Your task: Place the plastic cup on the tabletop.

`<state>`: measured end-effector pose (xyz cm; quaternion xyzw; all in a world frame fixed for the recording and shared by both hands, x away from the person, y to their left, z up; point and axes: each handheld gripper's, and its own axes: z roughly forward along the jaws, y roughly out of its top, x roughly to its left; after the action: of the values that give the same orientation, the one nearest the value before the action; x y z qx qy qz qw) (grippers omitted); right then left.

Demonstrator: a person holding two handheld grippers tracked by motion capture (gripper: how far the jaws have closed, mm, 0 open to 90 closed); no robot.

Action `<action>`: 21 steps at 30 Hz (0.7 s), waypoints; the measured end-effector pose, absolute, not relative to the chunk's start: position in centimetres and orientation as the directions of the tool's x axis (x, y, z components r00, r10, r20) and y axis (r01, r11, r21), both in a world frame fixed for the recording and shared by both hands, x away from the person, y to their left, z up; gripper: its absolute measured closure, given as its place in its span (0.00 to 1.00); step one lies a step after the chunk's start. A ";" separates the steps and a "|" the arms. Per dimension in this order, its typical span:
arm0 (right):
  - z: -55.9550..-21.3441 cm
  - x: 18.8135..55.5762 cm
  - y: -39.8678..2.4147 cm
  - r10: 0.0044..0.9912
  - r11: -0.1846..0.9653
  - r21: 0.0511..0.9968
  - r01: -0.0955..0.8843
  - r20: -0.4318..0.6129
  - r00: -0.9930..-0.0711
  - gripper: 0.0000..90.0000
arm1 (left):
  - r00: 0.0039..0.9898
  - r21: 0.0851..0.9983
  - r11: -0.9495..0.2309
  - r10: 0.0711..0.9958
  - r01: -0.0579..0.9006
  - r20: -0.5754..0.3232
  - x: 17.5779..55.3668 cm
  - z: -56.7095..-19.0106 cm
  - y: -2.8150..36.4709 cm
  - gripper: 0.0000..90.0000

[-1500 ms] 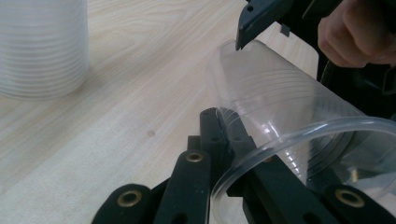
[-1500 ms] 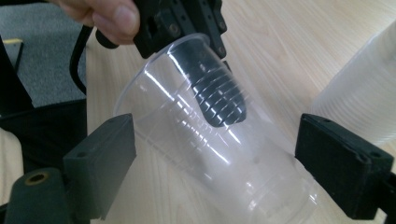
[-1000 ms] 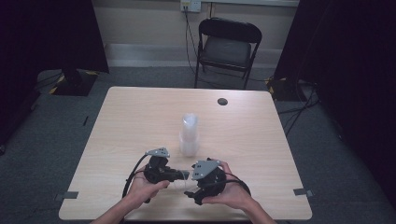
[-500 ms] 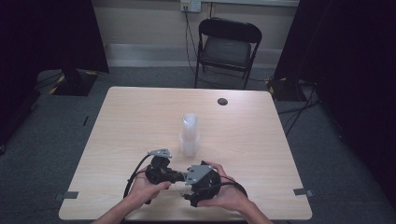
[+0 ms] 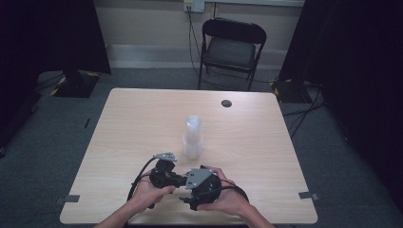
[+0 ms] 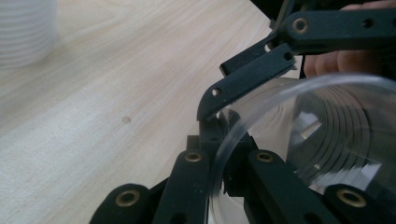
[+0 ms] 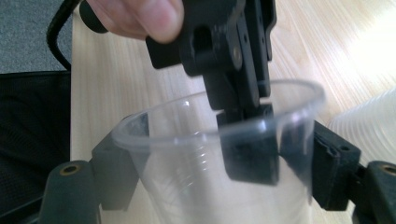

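Note:
Near the table's front edge the person holds both grippers together around a clear plastic cup [image 7: 210, 186], also seen as the cup [image 6: 327, 140]. My left gripper [image 6: 224, 163] is shut on the cup's rim, one jaw inside and one outside; in the high view the left gripper [image 5: 178, 181] sits beside the right gripper [image 5: 189, 192]. My right gripper [image 7: 224, 172] straddles the cup's body. Its jaws have just been closing and its pads [image 7: 334, 170] now lie against both sides. A stack of clear cups [image 5: 192, 137] stands upright mid-table.
The wooden table [image 5: 142, 123] carries a small black round disc [image 5: 226, 103] at the far right. A black folding chair [image 5: 233, 42] stands beyond the far edge. The cup stack [image 6: 23, 28] is close to the left gripper's far side.
The right gripper has shifted slightly toward the left one and toward the near edge. The left hand and the cup stack have stayed put.

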<state>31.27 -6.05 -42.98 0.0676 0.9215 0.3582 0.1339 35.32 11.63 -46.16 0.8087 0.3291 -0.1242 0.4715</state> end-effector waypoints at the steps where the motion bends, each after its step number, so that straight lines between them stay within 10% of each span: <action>1: -42.9 31.2 -6.0 0.215 0.736 0.677 0.020 -0.205 -0.955 0.28 | 0.751 0.680 -0.336 0.409 0.652 -0.518 35.2 -46.1 11.4 0.99; 21: -42.7 31.4 -6.3 0.253 0.724 0.689 0.043 -0.207 -0.945 0.34 | 0.752 0.683 -0.335 0.417 0.649 -0.510 35.4 -46.3 11.6 0.92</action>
<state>31.44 -6.31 -42.74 0.0808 0.9170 0.3627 0.1447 35.40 11.61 -46.27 0.8077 0.3300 -0.1224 0.4731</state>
